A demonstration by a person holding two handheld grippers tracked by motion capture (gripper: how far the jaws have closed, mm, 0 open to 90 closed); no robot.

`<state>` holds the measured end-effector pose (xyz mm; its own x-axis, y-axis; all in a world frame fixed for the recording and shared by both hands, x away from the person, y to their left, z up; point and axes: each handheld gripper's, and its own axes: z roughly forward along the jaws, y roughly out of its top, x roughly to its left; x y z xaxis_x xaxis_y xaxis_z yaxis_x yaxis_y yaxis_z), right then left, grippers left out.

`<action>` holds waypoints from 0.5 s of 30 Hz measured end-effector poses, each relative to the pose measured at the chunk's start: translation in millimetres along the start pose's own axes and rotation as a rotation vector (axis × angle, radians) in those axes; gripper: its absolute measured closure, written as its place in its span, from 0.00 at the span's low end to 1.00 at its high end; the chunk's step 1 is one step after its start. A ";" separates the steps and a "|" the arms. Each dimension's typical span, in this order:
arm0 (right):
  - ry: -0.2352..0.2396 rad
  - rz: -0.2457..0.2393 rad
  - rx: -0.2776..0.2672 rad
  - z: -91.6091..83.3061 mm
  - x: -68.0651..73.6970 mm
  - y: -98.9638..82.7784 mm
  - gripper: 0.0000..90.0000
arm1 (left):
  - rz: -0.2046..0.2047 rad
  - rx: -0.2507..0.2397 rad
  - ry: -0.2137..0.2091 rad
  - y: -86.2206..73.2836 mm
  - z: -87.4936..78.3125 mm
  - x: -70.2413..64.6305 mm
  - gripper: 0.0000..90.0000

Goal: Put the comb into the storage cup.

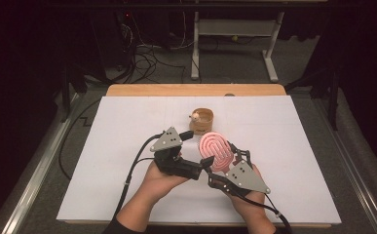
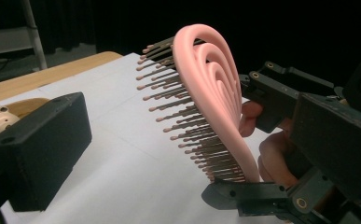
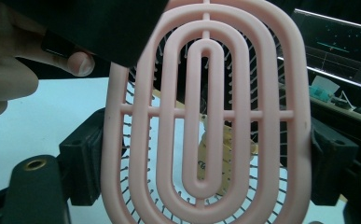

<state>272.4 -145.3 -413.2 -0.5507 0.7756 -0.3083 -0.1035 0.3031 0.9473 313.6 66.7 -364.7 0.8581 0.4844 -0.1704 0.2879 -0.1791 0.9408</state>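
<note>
The brush (image 3: 206, 116) is clamped across its rim by the right gripper (image 1: 223, 165); the left gripper (image 1: 206, 162), fingers wide, should apparently be closed squarely.

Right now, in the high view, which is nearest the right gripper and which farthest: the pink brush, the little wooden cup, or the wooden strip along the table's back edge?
1. Pink brush: held between the right gripper jaws.
2. Wooden cup: just beyond the brush, mid-table.
3. Wooden strip: far edge of the table.
</note>
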 end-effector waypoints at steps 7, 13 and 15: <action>-0.001 -0.001 -0.002 0.6 0.1 0.2 0.22 | -0.015 0.024 -0.019 0.6 5.7 1.3 0.00; 0.000 0.000 -0.004 0.3 -0.4 0.5 0.22 | -0.026 0.035 -0.028 -0.5 11.2 3.8 0.05; 0.001 -0.001 -0.005 0.2 -0.6 0.3 0.22 | -0.027 0.026 -0.030 -0.3 11.2 3.5 0.06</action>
<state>272.9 -145.6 -412.8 -0.5512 0.7749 -0.3094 -0.1086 0.3010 0.9474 321.3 58.9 -368.9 0.8619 0.4639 -0.2046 0.3217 -0.1885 0.9279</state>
